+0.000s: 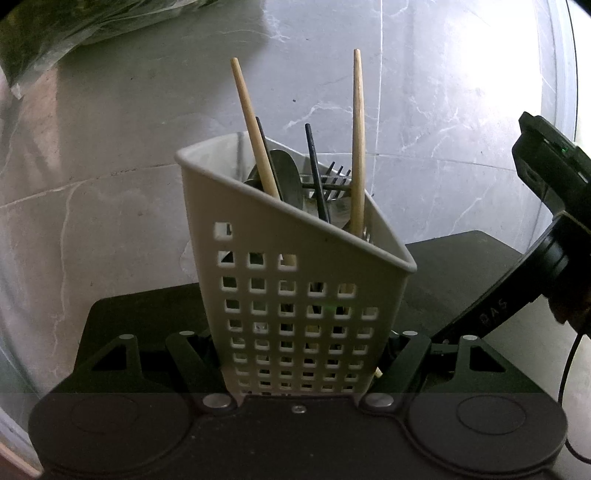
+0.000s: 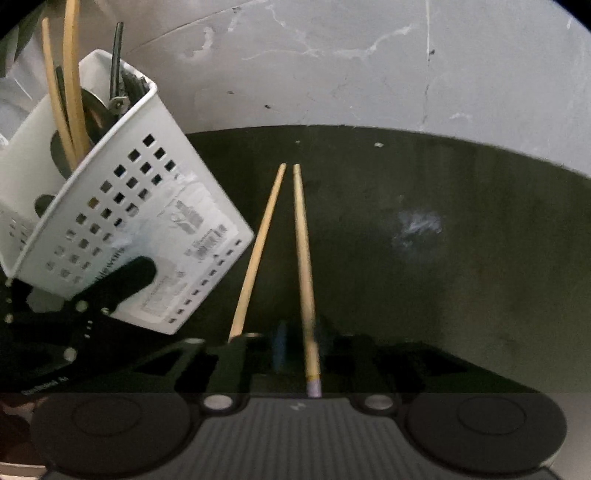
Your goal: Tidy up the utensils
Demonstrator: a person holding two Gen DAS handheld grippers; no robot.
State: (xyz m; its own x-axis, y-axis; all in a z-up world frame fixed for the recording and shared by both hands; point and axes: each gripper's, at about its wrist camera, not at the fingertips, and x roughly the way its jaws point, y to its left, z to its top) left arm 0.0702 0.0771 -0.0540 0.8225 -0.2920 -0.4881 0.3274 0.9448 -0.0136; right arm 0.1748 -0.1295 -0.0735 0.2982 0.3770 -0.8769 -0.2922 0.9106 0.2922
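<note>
Left wrist view: my left hand-held gripper (image 1: 297,363) is clamped on the base of the white utensil holder (image 1: 295,280), one finger on each side of it. The holder has square holes in its wall and a slanted rim. Inside I see two wooden chopsticks (image 1: 357,147) sticking up, two thin black sticks (image 1: 317,173), a metal spoon (image 1: 286,177) and a fork (image 1: 338,177) lying across the top. It sits over a dark mat (image 1: 461,258) on the grey marble worktop (image 1: 110,147). A green plastic bag (image 1: 74,29) is at upper left. The right hand-held gripper's body shows at the right edge.

Right wrist view: my right hand-held gripper (image 2: 291,354) holds a pair of loose chopsticks (image 2: 303,258), pointing forward over the mat (image 2: 443,258). The right stick runs back between the fingers; the left one's near end sits at the left finger. Blurred there, so I can't tell whether both are gripped. The holder (image 2: 122,206) is at left, tilted, label facing me, with a left finger (image 2: 129,277) across its wall. The marble worktop (image 2: 332,74) lies beyond the mat.
</note>
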